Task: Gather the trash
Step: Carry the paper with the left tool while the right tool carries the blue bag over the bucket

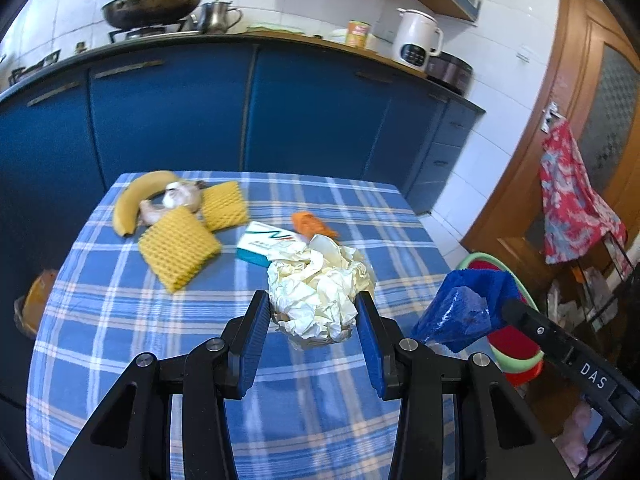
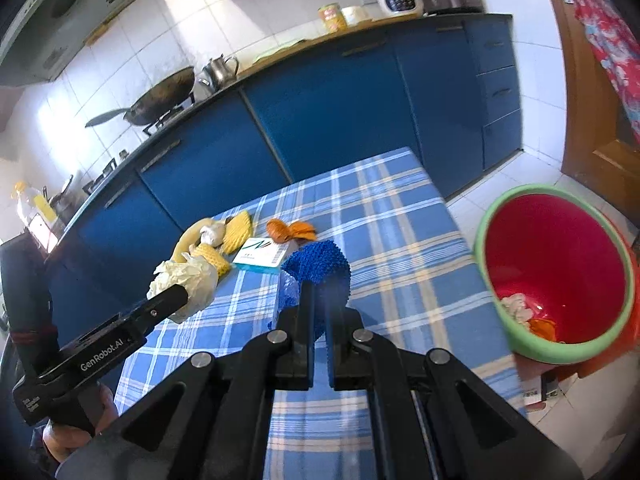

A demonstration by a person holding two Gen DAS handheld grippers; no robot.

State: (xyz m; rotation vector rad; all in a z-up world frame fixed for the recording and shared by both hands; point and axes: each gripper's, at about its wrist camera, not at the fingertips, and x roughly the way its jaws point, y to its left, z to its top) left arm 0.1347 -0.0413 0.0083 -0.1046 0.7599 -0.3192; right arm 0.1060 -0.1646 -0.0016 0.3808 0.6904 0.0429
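My left gripper [image 1: 314, 306] is closed on a crumpled cream paper ball [image 1: 320, 288], held just above the blue plaid table [image 1: 160, 340]. The ball also shows in the right wrist view [image 2: 188, 284]. My right gripper [image 2: 318, 292] is shut on a blue foam net [image 2: 320, 268], which also shows in the left wrist view [image 1: 460, 308], near the table's right edge. A red bin with a green rim [image 2: 556, 276] stands on the floor to the right, with some trash inside.
On the table lie a banana [image 1: 136, 196], two yellow foam nets [image 1: 180, 244], a teal and white box [image 1: 264, 242], orange peel [image 1: 312, 224] and a garlic bulb [image 1: 180, 196]. Blue cabinets [image 1: 240, 120] stand behind the table.
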